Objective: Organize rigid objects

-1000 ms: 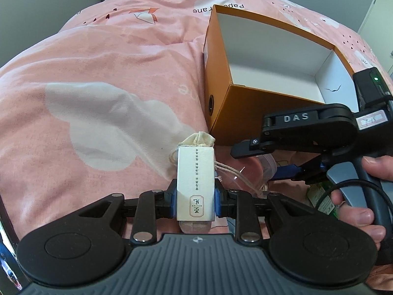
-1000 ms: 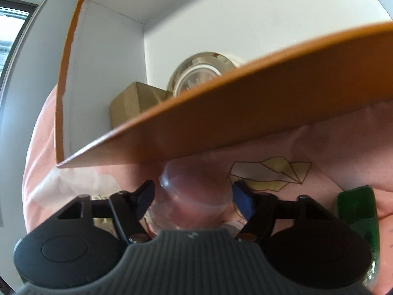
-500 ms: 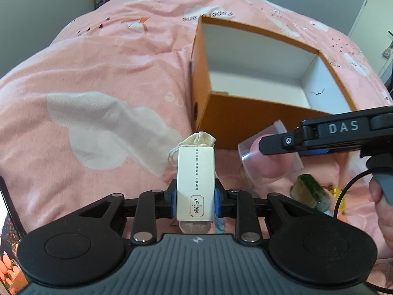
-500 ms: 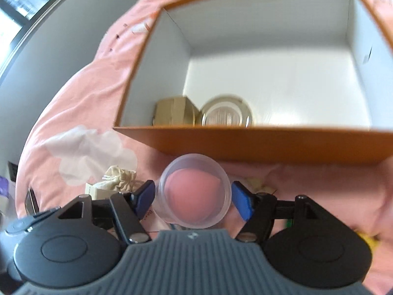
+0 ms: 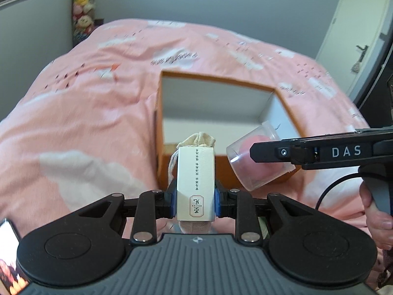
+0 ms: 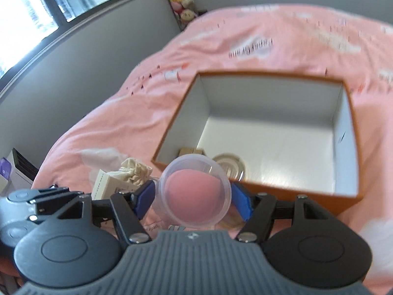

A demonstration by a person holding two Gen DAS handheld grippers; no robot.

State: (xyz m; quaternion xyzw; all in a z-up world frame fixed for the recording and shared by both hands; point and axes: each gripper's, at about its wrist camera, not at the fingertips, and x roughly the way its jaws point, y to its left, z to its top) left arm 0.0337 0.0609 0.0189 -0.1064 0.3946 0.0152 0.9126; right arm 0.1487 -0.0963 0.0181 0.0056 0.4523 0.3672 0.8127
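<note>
My left gripper [image 5: 195,202] is shut on a white carton [image 5: 195,183] with a cloth drawstring pouch [image 5: 197,140] behind it, held above the pink bed in front of the orange box [image 5: 172,169]. My right gripper [image 6: 195,198] is shut on a clear plastic cup [image 6: 195,191] with a pink sponge inside, held just before the near wall of the orange box [image 6: 282,191]. The cup [image 5: 255,159] and right gripper also show in the left wrist view. Inside the box lie a small brown carton [image 6: 191,151] and a round metal tin [image 6: 229,163].
The pink duvet [image 5: 86,113] covers the bed all round the box. Plush toys [image 5: 83,12] stand at the far wall by a window [image 6: 49,5]. A door [image 5: 363,29] is at the right. A phone [image 5: 9,258] lies at the lower left.
Both grippers have lifted with their loads. The right gripper rose from low beside the box wall to above its near rim. The left wrist view now looks over the box from higher up.
</note>
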